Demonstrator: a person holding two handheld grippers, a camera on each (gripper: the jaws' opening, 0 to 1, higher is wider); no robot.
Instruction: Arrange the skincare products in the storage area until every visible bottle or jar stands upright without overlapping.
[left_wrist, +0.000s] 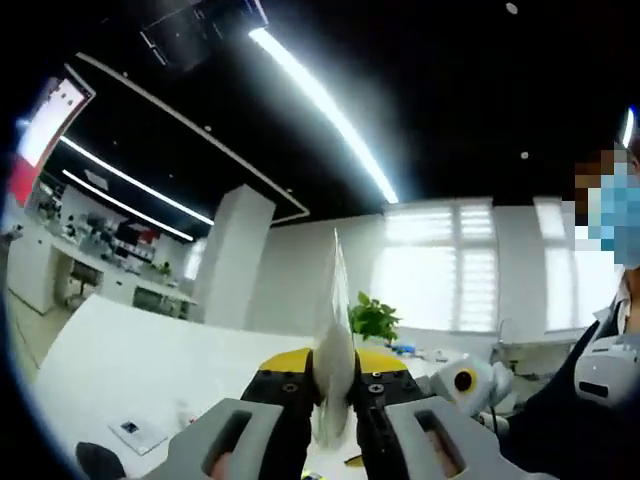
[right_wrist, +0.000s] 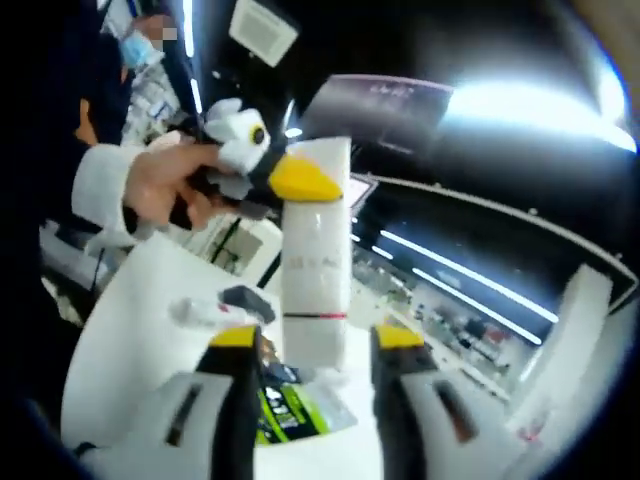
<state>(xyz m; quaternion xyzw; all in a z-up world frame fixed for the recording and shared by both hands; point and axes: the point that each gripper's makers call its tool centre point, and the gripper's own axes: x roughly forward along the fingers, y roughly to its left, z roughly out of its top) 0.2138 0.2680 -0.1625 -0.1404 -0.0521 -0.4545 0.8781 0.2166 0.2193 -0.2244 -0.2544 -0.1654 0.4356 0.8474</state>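
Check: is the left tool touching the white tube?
Touching. In the right gripper view the left tool clamps the white tube at its top end; the left gripper view shows its jaws shut on the tube.

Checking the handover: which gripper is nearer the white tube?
Left. The left gripper is clamped on the top end of the white tube, held up off the table. The right gripper sits open, jaws either side of its lower end.

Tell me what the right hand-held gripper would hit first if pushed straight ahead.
The white tube, probably: it stands between the right hand-held gripper's open jaws, its top clamped by the left hand-held gripper. Depth is unclear.
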